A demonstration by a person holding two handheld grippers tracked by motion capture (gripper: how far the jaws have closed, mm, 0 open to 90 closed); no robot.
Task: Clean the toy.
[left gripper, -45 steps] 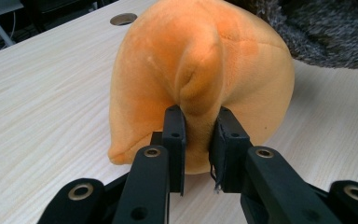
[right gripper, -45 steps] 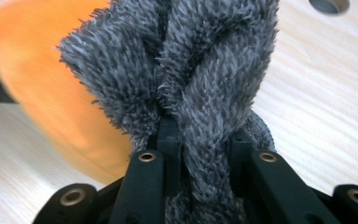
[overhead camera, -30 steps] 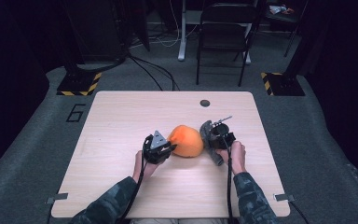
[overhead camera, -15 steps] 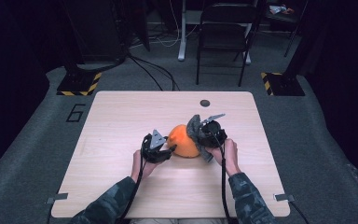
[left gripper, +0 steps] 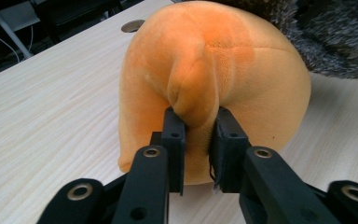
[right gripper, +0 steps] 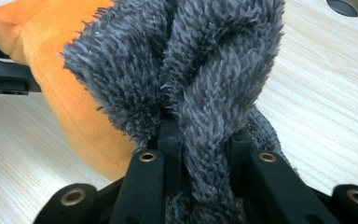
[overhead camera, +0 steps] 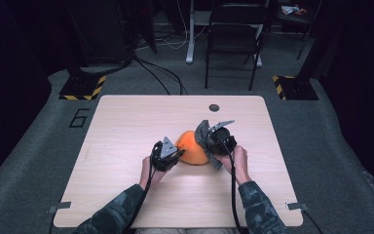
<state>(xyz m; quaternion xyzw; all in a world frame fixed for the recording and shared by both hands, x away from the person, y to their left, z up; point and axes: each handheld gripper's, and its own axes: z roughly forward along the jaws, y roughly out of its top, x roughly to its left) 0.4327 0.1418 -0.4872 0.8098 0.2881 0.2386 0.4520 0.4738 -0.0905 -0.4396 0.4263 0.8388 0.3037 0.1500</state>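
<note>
An orange plush cushion (overhead camera: 191, 150) lies in the middle of the table. A grey fuzzy cover (overhead camera: 203, 132) hangs over its right side. My left gripper (left gripper: 196, 122) is at the cushion's left side. Its jaws have just been closing and now pinch a fold of the orange plush (left gripper: 205, 60). In the high view, that left gripper (overhead camera: 175, 155) touches the cushion's left edge. My right gripper (right gripper: 204, 130) is shut on a bunched ridge of the grey fuzzy fabric (right gripper: 191, 56), with the orange plush (right gripper: 60, 51) showing under it. From above, the right gripper (overhead camera: 206, 142) sits at the cushion's right.
The light wooden table (overhead camera: 126, 122) has a round cable hole (overhead camera: 214, 107) near its far edge. Beyond the table stand a black folding chair (overhead camera: 233, 34) and two stand bases with yellow-black tape (overhead camera: 83, 88). Cables run across the floor.
My right gripper has moved left and a little up with the grey fabric, drawing it over the orange cushion. The left hand has stayed where it was.
</note>
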